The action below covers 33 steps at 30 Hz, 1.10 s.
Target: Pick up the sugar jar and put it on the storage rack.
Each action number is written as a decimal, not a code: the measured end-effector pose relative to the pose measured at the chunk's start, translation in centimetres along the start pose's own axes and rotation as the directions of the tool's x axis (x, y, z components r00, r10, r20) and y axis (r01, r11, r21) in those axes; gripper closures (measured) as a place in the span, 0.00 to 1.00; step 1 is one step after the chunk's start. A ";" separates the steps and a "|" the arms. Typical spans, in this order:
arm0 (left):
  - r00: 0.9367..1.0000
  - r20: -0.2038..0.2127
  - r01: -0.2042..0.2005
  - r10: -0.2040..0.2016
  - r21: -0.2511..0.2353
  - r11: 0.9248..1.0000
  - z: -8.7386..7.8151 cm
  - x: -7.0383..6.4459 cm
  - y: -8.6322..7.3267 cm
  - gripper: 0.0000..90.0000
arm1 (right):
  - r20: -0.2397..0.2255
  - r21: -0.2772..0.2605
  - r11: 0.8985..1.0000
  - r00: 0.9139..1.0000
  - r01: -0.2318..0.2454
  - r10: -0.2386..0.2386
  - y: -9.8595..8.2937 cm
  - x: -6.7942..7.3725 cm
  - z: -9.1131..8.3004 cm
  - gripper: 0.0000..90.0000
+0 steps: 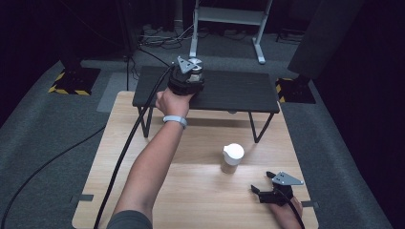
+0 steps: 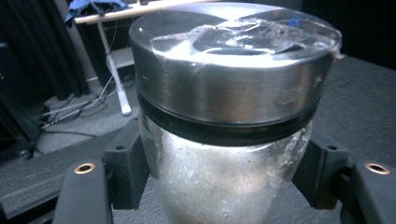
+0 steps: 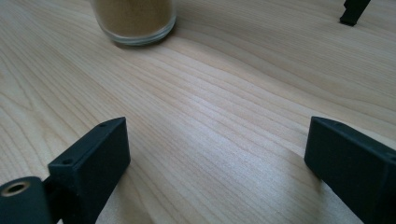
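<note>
The left hand-held gripper (image 1: 187, 76) is pinching a clear glass jar with a brushed-metal lid and black seal ring (image 2: 229, 116). Its two black jaws press the glass on either side just under the lid, as the left gripper view shows. In the high view the jar sits at about 11 o'clock on the scene, over the near-left part of the low black shelf on hairpin legs (image 1: 239, 90) that stands at the far edge of the light wooden bench (image 1: 191, 191). Whether the jar's base already rests on the shelf or hangs just above it I cannot tell.

The likely trouble is the grip itself. The jaws bear on smooth, curved glass that narrows below them, so a loose squeeze or a quick swing could let the jar slide down or twist between the pads. The metal lid makes it top-heavy, so a tilt at release could tip it over. It also stands close to the shelf's front edge, so a jar set down carelessly could roll off onto the bench.

The right hand-held gripper (image 1: 271, 187) rests at about 5 o'clock with its jaws spread wide and nothing between them. The short glass jar with a white lid and tan powder inside (image 1: 232, 158) stands near it, at about 11 o'clock from it. A careless sweep of that hand could knock this jar over.
</note>
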State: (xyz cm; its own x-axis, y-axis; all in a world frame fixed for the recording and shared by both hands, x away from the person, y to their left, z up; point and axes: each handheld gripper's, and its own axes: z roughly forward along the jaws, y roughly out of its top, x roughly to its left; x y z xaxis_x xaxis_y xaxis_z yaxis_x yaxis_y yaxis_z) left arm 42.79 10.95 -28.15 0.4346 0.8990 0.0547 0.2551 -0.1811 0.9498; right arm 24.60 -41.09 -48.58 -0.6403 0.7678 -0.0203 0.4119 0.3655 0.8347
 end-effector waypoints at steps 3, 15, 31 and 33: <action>1.000 -0.012 0.004 -0.004 -0.001 1.000 0.4 0.0 -0.2 0.34 | 0.000 0.000 1.000 1.000 0.000 0.000 0.0 0.0 0.0 0.07; 0.998 0.026 0.062 -0.060 -0.053 0.997 -0.4 1.2 -2.0 0.17 | -0.001 0.000 1.000 1.000 0.001 -0.001 0.0 0.0 0.0 0.07; 0.996 0.094 0.009 0.001 -0.102 0.995 -10.8 1.8 -8.7 0.14 | -0.002 0.001 1.000 1.000 -0.001 0.001 0.0 0.0 0.0 0.07; 0.994 0.109 0.020 -0.009 -0.103 0.995 -11.7 1.7 -9.9 0.14 | -0.002 0.001 1.000 1.000 0.000 0.000 0.0 0.0 0.0 0.07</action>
State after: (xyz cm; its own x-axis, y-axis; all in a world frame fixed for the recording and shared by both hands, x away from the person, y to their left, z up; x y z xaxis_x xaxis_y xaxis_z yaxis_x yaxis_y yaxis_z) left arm 30.90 18.94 -33.81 0.5242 0.8515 0.0126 0.1736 -0.1213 0.9773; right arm 24.63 -41.10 -48.56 -0.6414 0.7670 -0.0188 0.4129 0.3658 0.8341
